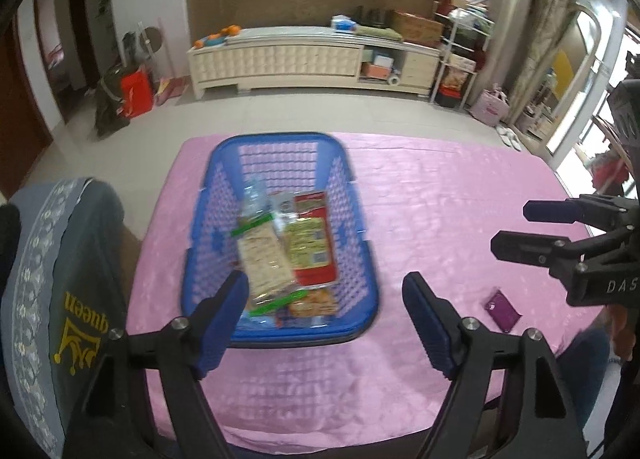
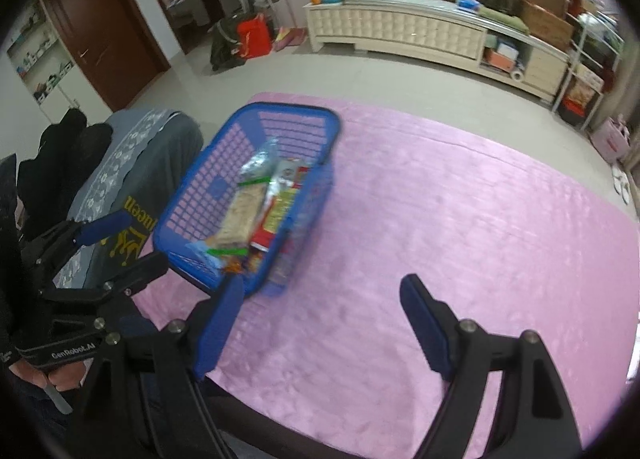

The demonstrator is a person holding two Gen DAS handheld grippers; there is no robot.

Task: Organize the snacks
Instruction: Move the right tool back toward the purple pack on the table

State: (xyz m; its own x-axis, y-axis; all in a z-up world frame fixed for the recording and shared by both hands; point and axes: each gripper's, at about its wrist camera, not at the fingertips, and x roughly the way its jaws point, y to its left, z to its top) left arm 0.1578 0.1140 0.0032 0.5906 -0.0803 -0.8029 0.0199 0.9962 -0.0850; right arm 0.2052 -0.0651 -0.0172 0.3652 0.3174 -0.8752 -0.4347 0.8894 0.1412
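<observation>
Nearest of all were the left gripper (image 1: 324,319) and its blue pads, jaws spread wide and holding nothing, poised just short of the near rim of the blue basket (image 1: 360,219). The basket sat on the pink-covered surface (image 1: 460,199), its long axis running straight away from those jaws, and it already held several snacks: a cracker pack (image 1: 262,255) lying lengthwise, a red packet (image 1: 314,243) beside it, and a clear wrapper farther back. One snack lay outside, a small purple packet (image 1: 502,309) flat on the cloth, to the right of the basket and well apart from it, just beyond the left gripper's right finger. The right gripper (image 2: 320,315) hung over bare cloth on that same side, its jaws likewise apart and empty; its own view did not show the purple packet. I judged that packet to be what was left to tidy, and the right gripper looked the handier for it, with a carry leftward into the basket to follow. A chair draped with clothing (image 1: 60,259) stood at the surface's left edge.
</observation>
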